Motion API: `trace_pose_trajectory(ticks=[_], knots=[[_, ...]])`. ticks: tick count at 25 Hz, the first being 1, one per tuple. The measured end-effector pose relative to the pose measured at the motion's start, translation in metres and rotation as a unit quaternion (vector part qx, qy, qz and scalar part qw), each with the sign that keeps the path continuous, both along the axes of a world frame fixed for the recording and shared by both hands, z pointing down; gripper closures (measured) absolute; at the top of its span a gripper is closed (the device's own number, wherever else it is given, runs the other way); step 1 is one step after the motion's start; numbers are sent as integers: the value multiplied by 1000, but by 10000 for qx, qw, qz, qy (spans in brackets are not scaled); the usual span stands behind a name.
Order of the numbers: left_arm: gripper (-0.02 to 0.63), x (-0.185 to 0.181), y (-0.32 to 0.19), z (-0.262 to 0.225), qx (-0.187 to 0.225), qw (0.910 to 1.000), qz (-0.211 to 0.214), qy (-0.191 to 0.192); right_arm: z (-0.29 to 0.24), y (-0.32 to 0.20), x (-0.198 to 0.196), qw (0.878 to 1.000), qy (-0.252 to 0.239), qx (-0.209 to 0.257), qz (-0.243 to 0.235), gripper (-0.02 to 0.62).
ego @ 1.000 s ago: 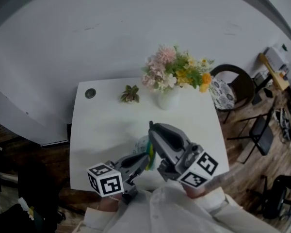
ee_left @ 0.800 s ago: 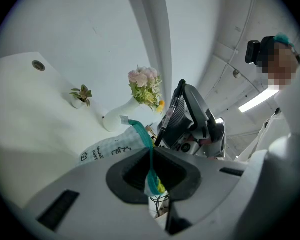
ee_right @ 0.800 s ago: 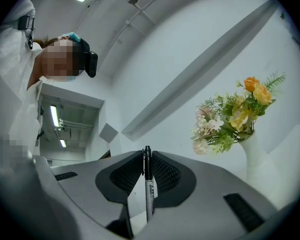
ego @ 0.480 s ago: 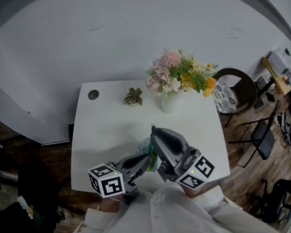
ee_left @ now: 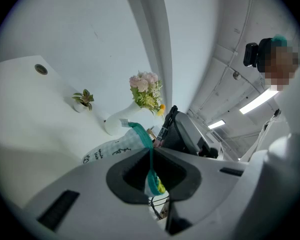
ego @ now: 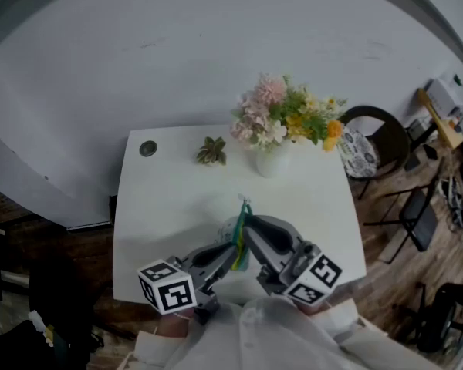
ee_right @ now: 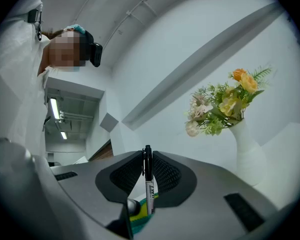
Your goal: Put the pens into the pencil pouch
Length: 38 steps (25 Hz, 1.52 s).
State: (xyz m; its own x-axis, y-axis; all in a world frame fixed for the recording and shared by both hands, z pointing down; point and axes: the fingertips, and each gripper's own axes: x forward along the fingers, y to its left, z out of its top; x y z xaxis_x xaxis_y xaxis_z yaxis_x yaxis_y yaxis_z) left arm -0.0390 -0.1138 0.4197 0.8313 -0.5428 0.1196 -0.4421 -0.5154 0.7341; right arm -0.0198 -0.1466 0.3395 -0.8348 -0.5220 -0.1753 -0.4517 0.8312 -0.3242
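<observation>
**Teal-Rimmed Pouch Gripped at Left, Pen Clamped at Right**

1. Landmark. A white vase of pink and yellow flowers stands toward the far edge of the white table. All positions below are given from the vase.

2. Left gripper. The jaws are closed on the teal rim of the pouch, and the rim runs as a thin strip between the pads. The pouch is pale checked fabric with dark lettering. It sits on the near side of the vase, toward the person. Whether its body rests on the table cannot be told.

3. Right gripper. The jaws are clamped on a black pen. The pen stands upright with its cap end up, just clear of the jaw tips, and its white printed barrel lies below them. Its lower end meets the teal and yellow rim of the pouch. Whether the tip is inside the pouch cannot be told.

4. Head view. Both grippers converge at the pouch, near the vase on its near side. The left gripper comes in from the near left and the right gripper from the near right.

5. Other items. A small plant stands just left of the vase. A round grommet lies farther left, by the table corner.
</observation>
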Motion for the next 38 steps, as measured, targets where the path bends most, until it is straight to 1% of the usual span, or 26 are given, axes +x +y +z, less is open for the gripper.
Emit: trace_pose_trajectory(ticks=[10,15,24,32,38], knots=[[580,2,4,1,13,10000,11,-20,11,9,9,9997,176,-169,68,535],[580,3,7,1,17,10000,33,-41,11,10,15,9995,161,-194,194,535],[580,0,9,-5,112,9998,5,-166,11,16,22,9993,136,-222,278,535],[580,-12,5,-11,400,9976,-21,-566,11,20,30,9988,93,-271,399,535],[580,-31,-3,-19,488,9957,-225,-748,13,24,38,9979,121,-291,561,535]])
